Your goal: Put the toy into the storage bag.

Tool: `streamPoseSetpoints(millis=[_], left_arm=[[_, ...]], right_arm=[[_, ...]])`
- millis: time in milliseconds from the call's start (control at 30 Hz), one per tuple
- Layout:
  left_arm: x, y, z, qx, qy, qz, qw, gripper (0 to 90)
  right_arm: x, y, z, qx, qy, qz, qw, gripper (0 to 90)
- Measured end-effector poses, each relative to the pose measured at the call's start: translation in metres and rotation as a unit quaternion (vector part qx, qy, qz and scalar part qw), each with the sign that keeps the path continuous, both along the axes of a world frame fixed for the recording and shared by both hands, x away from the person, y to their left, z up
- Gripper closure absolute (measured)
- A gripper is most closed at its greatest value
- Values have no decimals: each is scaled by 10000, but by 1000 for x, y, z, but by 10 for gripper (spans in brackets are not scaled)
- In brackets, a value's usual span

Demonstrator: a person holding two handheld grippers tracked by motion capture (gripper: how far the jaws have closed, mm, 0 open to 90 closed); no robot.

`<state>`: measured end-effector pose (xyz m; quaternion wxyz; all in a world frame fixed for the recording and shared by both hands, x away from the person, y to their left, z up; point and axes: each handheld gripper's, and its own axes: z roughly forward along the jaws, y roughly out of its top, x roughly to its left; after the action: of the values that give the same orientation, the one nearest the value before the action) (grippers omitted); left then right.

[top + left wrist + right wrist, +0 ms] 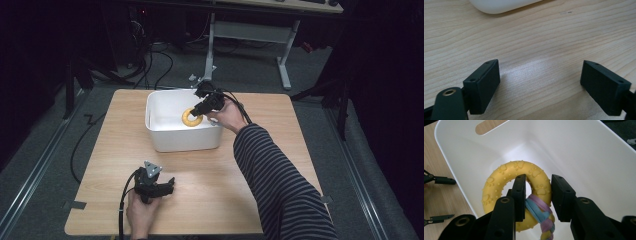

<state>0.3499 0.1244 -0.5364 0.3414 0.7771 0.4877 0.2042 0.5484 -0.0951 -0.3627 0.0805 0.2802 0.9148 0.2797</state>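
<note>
Pinching a yellow ring toy (509,185), the right tongs (537,195) hang inside a smooth white plastic tub (584,157); the ring is rubbery, studded with bumps and paw prints, and a braided pink, blue and lilac rope (541,215) is looped through it between the jaws. In the high view the right hand (229,115), on a striped sleeve (280,185), reaches toward 12 o'clock over the tub's rim. The left hand (142,212) rests at 6 o'clock on the pale wood-grain worktop (225,175). The left tongs (540,85) are spread wide over bare wood, a detail the left gripper view makes plain.
</note>
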Motion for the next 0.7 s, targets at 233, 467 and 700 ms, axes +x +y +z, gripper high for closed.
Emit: streamPoseSetpoints(millis=[233, 467, 700], left_arm=[[0, 0, 0, 5, -3, -3, 10000, 163], [0, 0, 0, 9, 2, -6, 10000, 163], [0, 0, 0, 6, -2, -4, 10000, 163]], right_arm=[[-1, 3, -4, 26, 78, 81, 9999, 664], [-1, 5, -8, -68, 167, 99, 9998, 664], [-1, 7, -10, -126, 220, 75, 9996, 663]])
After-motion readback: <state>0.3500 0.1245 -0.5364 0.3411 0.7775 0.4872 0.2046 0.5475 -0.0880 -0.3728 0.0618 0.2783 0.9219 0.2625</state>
